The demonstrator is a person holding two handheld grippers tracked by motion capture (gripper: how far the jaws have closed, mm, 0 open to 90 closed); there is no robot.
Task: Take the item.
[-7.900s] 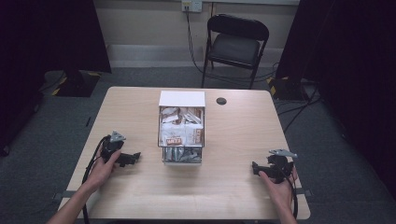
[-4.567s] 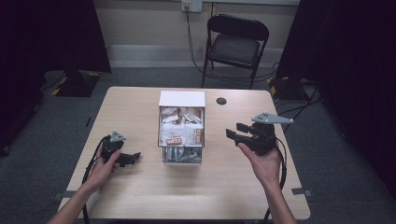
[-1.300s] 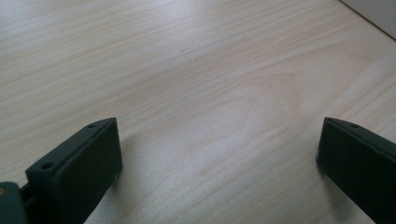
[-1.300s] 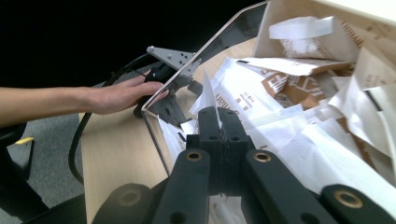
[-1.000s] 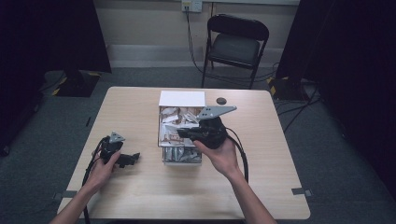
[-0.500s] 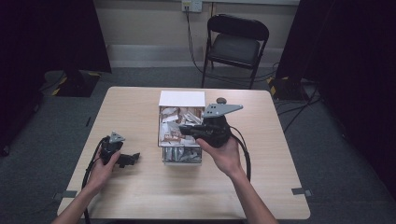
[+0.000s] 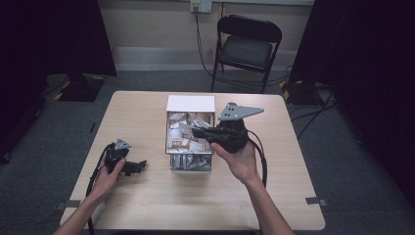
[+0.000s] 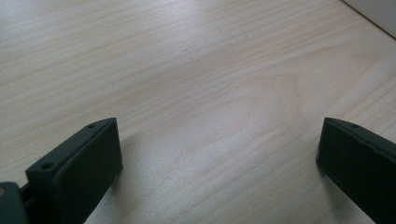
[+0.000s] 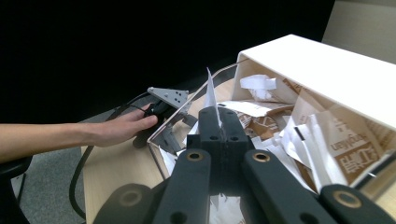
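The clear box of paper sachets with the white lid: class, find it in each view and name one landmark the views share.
High view: clear box of paper sachets at table centre.
Left gripper view: perhaps its white corner, top right; uncertain.
Right gripper view: box ahead, right of centre.
Shared landmark: pale wooden table.

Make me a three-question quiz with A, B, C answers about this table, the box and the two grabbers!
1. Where is the box?
A. table's middle
B. the floor
C. the chair

2. What colour is the box's far end?
A. red
B. white
C. green

3. What is the right gripper doing?
A. lying open
B. shut on a white packet
C. holding a cup

Answers: 1 A, the high view shows it mid-table. 2 B, that end looks white. 3 B, its jaws meet on the packet, while the left gripper's jaws stand wide apart.
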